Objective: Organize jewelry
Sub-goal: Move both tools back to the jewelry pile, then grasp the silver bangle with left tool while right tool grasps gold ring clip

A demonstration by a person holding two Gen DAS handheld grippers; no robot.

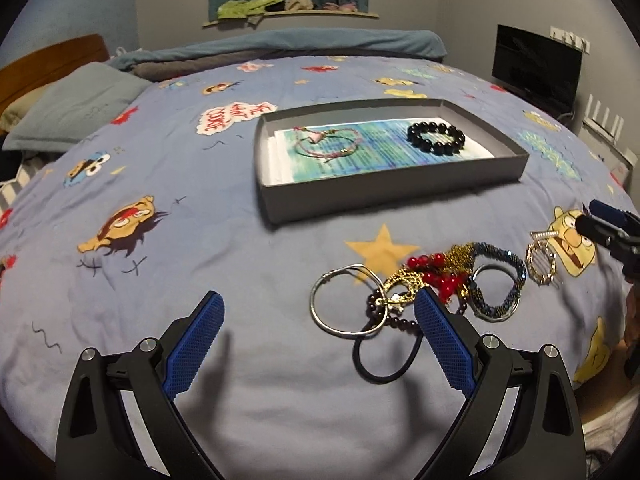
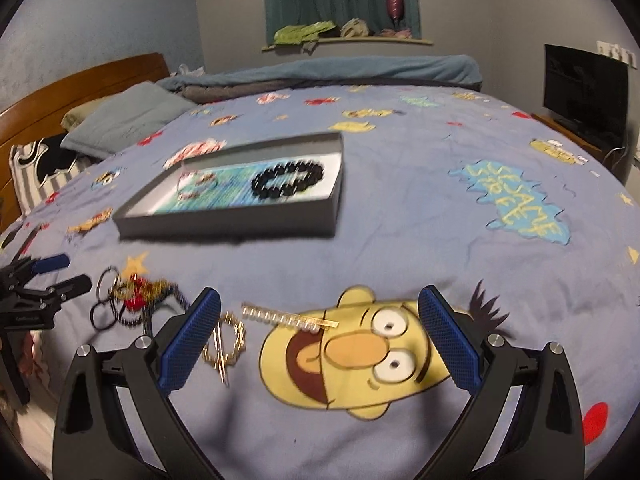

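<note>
A grey tray (image 1: 392, 190) (image 2: 224, 226) lies on the bed and holds a black bead bracelet (image 1: 436, 138) (image 2: 288, 180) and a pink cord bracelet (image 1: 326, 142). A pile of jewelry (image 1: 432, 284) (image 2: 136, 300) lies in front of it: silver hoops (image 1: 344, 304), a black hair tie (image 1: 386, 354), red beads, a gold chain, a dark blue beaded bracelet (image 1: 500, 280). A gold bracelet (image 1: 541, 266) (image 2: 224, 344) and a gold hair clip (image 2: 290, 318) lie apart. My left gripper (image 1: 320, 312) is open beside the pile. My right gripper (image 2: 320, 308) is open above the clip.
The blue cartoon bedspread (image 1: 200, 240) covers the bed. A pillow (image 1: 76, 104), a folded blanket (image 1: 280, 46) and a wooden headboard (image 2: 80, 80) are at the back. A black monitor (image 1: 536, 66) stands at the right. The right gripper's fingers (image 1: 600, 228) show at the right edge.
</note>
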